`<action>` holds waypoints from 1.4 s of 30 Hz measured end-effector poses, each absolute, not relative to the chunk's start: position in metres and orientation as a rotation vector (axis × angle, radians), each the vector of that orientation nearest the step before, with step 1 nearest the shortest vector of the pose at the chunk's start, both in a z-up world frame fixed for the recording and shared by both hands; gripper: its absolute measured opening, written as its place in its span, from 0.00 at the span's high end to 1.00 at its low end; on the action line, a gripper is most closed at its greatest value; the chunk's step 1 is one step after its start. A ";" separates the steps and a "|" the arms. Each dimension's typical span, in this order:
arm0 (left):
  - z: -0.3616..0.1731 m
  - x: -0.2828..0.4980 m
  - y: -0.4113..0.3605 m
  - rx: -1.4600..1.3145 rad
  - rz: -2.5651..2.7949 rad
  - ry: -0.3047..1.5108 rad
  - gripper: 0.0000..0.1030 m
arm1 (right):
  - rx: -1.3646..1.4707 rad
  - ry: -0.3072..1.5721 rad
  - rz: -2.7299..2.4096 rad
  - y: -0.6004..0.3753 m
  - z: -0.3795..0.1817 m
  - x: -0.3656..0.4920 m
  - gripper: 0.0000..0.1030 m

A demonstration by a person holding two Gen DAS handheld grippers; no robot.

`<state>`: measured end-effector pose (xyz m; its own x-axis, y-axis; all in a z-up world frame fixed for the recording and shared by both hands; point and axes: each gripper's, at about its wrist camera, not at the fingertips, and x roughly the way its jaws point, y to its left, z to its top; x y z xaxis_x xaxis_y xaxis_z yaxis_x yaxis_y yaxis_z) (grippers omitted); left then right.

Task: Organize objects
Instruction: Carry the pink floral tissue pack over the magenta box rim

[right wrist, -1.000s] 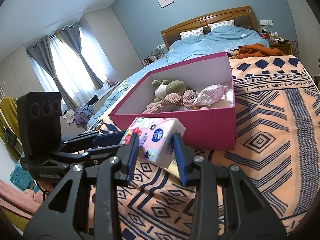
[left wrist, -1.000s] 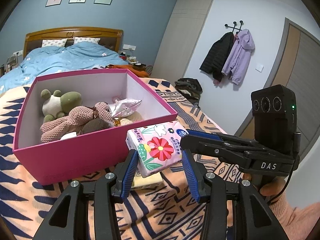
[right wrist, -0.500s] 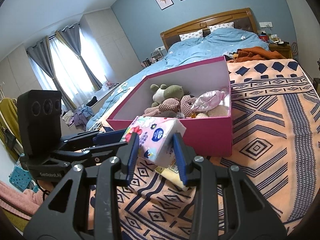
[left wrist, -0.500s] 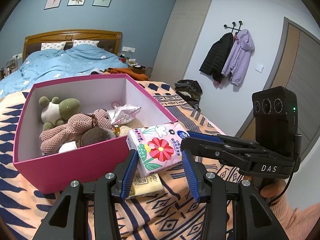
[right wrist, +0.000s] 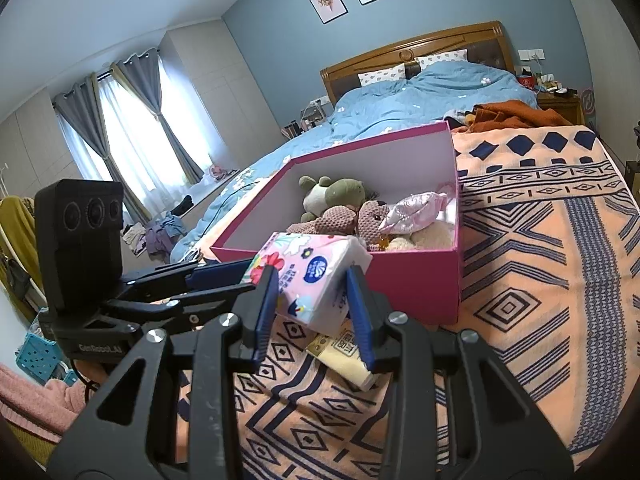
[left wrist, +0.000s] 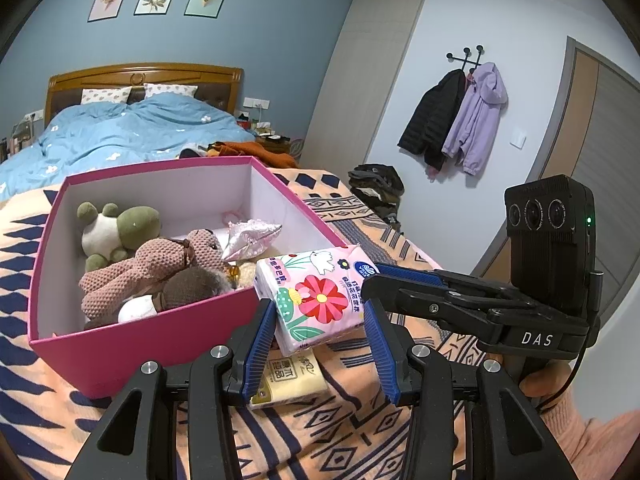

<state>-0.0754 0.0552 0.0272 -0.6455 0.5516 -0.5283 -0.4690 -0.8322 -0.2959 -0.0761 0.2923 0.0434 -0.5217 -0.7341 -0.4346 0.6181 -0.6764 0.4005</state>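
Two pairs of tongs clamp one floral tissue pack (left wrist: pixel 316 298) from opposite sides: the left tongs (left wrist: pixel 320 344) pinch its near end, the right tongs (right wrist: pixel 314 308) its other end. The pack hangs above the patterned blanket (right wrist: pixel 540 264), just in front of the pink box (left wrist: pixel 132 340) and level with its rim. Directly beneath lies a yellow tissue pack (left wrist: pixel 290 380). Inside the box sit a green frog plush (left wrist: pixel 120 232), a pink knitted bunny (left wrist: pixel 148 268) and a shiny pink pouch (left wrist: pixel 250 236), crowding the near corner.
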 end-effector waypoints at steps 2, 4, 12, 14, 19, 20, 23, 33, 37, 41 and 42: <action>0.028 -0.077 0.055 -0.836 2.424 -0.179 0.56 | 0.748 -0.249 -2.205 0.292 0.045 -0.077 0.63; 0.028 -0.078 0.054 -0.834 2.423 -0.181 0.56 | 0.745 -0.249 -2.205 0.292 0.046 -0.078 0.63; 0.030 -0.083 0.053 -0.835 2.422 -0.196 0.56 | 0.743 -0.250 -2.202 0.292 0.047 -0.082 0.63; 0.031 -0.084 0.053 -0.832 2.425 -0.193 0.56 | 0.742 -0.250 -2.205 0.291 0.047 -0.083 0.63; 0.033 -0.085 0.054 -0.824 2.428 -0.187 0.56 | 0.736 -0.255 -2.206 0.292 0.050 -0.086 0.63; 0.034 -0.086 0.054 -0.823 2.429 -0.186 0.56 | 0.735 -0.256 -2.207 0.292 0.050 -0.087 0.63; 0.035 -0.087 0.055 -0.820 2.431 -0.181 0.56 | 0.733 -0.263 -2.206 0.293 0.051 -0.089 0.63; 0.035 -0.094 0.056 -0.829 2.429 -0.194 0.56 | 0.731 -0.274 -2.205 0.294 0.054 -0.096 0.63; 0.036 -0.096 0.057 -0.829 2.432 -0.195 0.56 | 0.731 -0.276 -2.205 0.294 0.054 -0.097 0.63; 0.036 -0.099 0.057 -0.829 2.434 -0.191 0.56 | 0.730 -0.281 -2.206 0.294 0.054 -0.099 0.63; 0.037 -0.100 0.057 -0.829 2.434 -0.190 0.56 | 0.731 -0.283 -2.205 0.294 0.054 -0.099 0.63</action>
